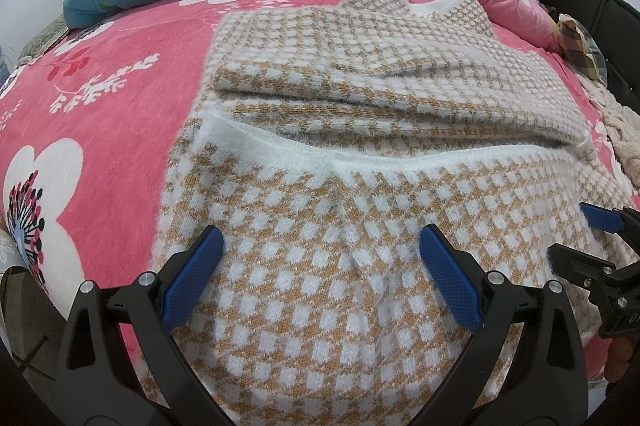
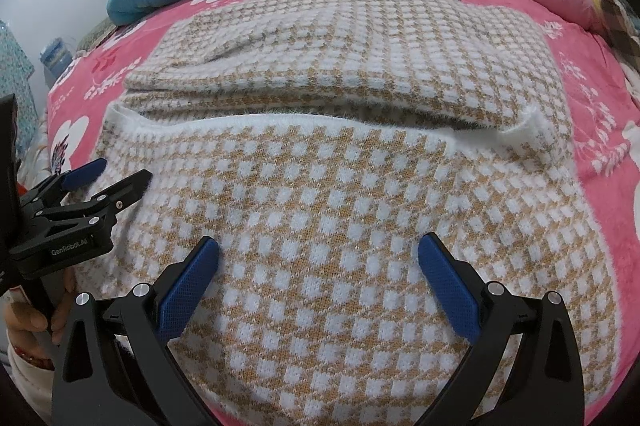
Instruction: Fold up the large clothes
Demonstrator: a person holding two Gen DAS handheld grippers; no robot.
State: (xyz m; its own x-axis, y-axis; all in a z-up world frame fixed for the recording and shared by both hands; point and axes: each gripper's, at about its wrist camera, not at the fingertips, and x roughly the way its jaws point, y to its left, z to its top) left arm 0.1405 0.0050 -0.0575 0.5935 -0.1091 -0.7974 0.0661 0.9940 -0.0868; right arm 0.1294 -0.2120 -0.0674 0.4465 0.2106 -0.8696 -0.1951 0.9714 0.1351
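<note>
The fuzzy tan-and-white checked knit garment lay spread on the pink floral fleece bedspread, filling the centre and lower part of both frames, its sleeves already crossed over the body. My left gripper and right gripper were both released, jaws spread wide, holding nothing, side by side over the near part at the bottom of each frame. The garment's long axis ran straight away from me toward the collar points at upper centre. Both grippers stood about equally near that near edge; I judged the coming fold would carry it forward toward the collar.
</note>
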